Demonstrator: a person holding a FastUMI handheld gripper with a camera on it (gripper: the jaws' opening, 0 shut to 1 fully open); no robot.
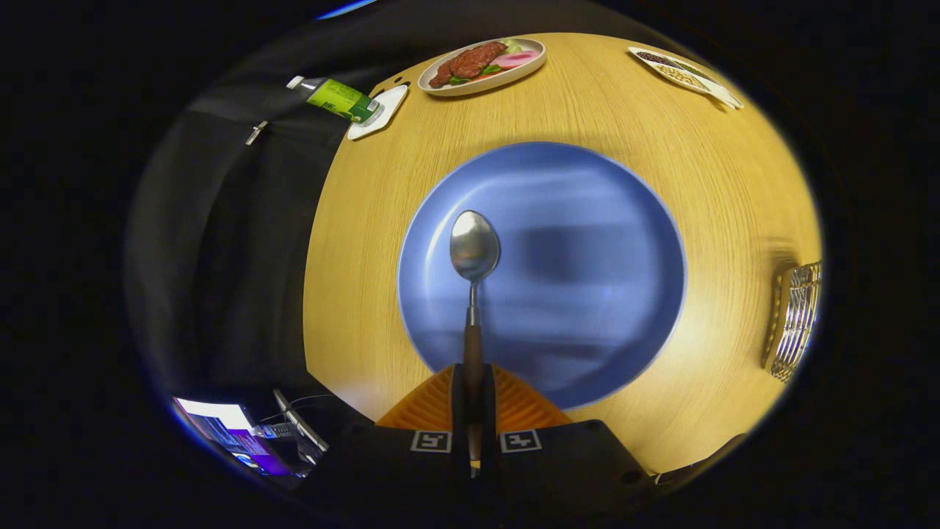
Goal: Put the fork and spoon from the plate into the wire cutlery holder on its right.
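Wooden table (587, 117) carries the blue plate (587, 242). Right of the plate stands the wire cutlery holder (797, 319). Over the plate, the gripper (472, 382) pinches the spoon (474, 257) by its brown handle, bowl pointing forward.

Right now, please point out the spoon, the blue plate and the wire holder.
spoon (474, 248): gripper view, on its bowl, ahead of the jaws.
blue plate (587, 220): gripper view, bare middle.
wire holder (797, 319): gripper view, its wire side.

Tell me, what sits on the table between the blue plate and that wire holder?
Nothing: in the gripper view, bare wooden table separates the blue plate from the wire holder. The gripper holds the spoon.
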